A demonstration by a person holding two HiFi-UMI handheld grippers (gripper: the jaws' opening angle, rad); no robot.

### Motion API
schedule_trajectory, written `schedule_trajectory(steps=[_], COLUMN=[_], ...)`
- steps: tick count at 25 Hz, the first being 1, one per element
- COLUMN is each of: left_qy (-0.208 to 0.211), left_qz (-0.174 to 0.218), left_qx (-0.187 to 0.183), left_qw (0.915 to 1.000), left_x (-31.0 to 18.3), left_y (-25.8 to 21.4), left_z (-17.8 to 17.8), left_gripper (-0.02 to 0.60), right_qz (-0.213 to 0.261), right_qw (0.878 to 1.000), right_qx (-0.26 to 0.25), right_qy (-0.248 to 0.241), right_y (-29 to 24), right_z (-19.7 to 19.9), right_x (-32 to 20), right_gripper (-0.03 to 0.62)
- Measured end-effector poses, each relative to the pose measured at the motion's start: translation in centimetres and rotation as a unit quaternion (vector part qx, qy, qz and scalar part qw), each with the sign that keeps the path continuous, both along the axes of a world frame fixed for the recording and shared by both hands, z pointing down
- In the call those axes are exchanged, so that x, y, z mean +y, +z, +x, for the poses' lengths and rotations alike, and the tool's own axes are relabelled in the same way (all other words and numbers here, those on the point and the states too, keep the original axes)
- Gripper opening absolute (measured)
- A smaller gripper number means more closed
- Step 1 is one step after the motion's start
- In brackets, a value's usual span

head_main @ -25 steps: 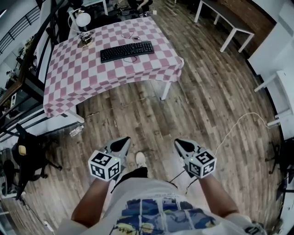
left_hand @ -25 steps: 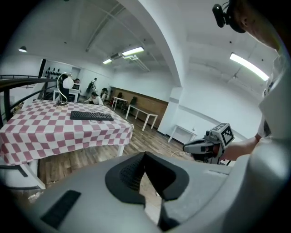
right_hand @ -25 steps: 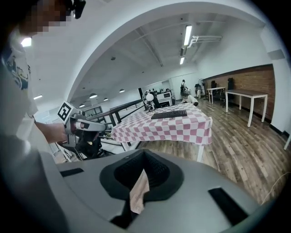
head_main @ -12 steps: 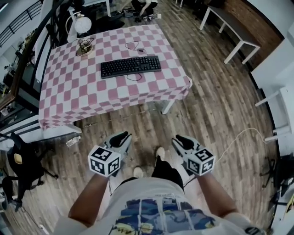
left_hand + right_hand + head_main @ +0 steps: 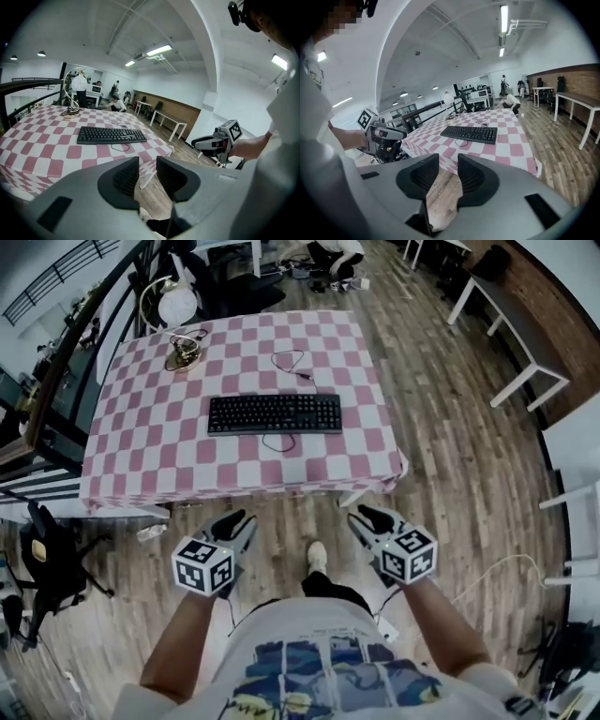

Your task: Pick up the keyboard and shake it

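Currently, the keyboard [image 5: 274,414] lies flat mid-table on the checkered table [image 5: 141,456]. The left gripper [image 5: 240,519] and right gripper [image 5: 366,516] hover short of its near edge. Both sets of jaws have just been opening, with nothing between them.

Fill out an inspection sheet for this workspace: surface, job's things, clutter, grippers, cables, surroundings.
Surface: pink-and-white checked tablecloth, lying flat.
Job's things: black full-size keyboard flat at the cloth's middle, untouched.
Clutter: white-shaded gooseneck lamp at the far left corner.
Grippers: left gripper and right gripper over the floor, short of the cloth; the jaws of both have just been opening and stand apart, nothing between them.
Cables: thin black cable looped behind the keyboard; white cable on the floor at right.
Surroundings: wooden plank floor; white bench at right; black chair at left.
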State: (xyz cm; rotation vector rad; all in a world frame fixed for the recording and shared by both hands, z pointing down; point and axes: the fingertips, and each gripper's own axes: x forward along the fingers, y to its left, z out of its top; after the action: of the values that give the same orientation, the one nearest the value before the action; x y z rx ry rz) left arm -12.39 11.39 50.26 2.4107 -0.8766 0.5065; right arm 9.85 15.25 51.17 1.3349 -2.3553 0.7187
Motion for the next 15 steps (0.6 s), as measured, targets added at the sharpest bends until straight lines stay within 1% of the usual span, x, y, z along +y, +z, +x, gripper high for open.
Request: schedule_trajectory(steps=[3, 6, 11, 15], left_qy=[-0.028, -0.051, -0.081, -0.092], left_qz=[-0.006, -0.011, -0.025, -0.029], left_qx=[-0.013, -0.026, -0.046, -0.068], left_qw=[0.9995, 0.9983, 0.9953, 0.993], left_x=[-4.2, -7.3, -11.2, -14.9], left_y=[0.9, 1.8, 3.5, 5.1], left_z=[1.7, 2.7, 1.8, 0.3], left_gripper=[0.109, 0.117, 0.127, 0.137], right_qz=[-0.007, -0.028, -0.056, -0.072], right_qw=[1.0, 0.999, 0.998, 0.997], right_qx=[-0.005, -0.013, -0.028, -0.028], right_qy=[-0.023, -0.032, -0.03, -0.023], right_y=[1.0, 3.3, 6.6, 8.7], right_z=[3.0, 5.9, 8.6, 9.5], right_x=[-5.0, -8.7, -14.2, -18.6], right_gripper=[0.138, 0.15, 0.162, 0.167])
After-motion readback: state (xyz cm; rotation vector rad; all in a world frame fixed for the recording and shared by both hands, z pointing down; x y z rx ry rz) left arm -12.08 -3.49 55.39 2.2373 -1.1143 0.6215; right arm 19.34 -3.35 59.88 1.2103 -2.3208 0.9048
